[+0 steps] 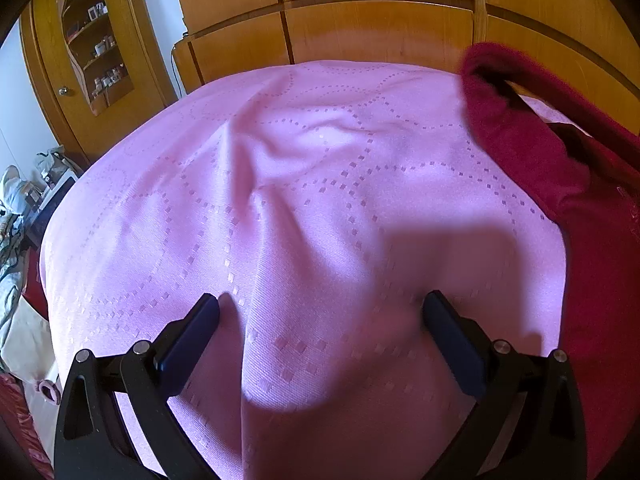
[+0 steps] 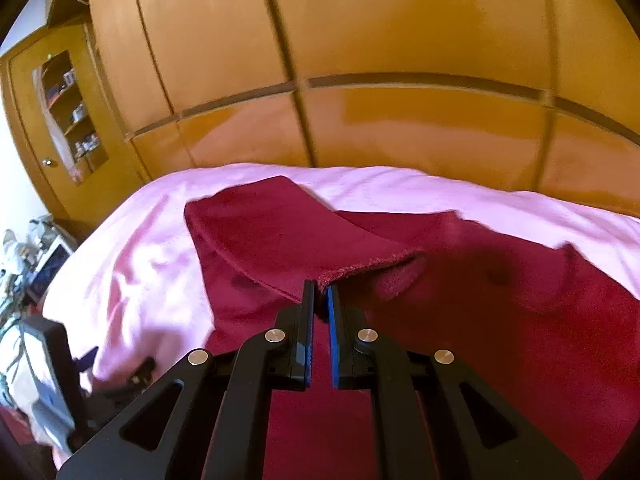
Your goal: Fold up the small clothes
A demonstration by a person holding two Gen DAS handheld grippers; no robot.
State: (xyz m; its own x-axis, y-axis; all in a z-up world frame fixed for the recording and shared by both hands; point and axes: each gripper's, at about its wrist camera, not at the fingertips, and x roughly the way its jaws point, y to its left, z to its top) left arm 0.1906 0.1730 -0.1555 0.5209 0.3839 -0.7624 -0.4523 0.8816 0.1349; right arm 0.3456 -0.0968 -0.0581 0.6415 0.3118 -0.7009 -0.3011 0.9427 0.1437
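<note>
**Right fingers clamped on garment hem, left idle**

Left wrist view: your left gripper [image 1: 320, 320] has its fingers wide apart, nothing between them, over the pink bedspread [image 1: 280, 200]. The red garment [image 1: 560, 168] hangs along the right edge of frame. Centre and left of the bed are free for laying out.

Right wrist view: your right gripper [image 2: 320, 292] has its fingers together on the garment's frayed hem, mid-frame. The fabric looks soft, light, floppy, so grip corners, not mid-panel. The wardrobe [image 2: 400, 60] sits close behind the bed, across the top.
</note>
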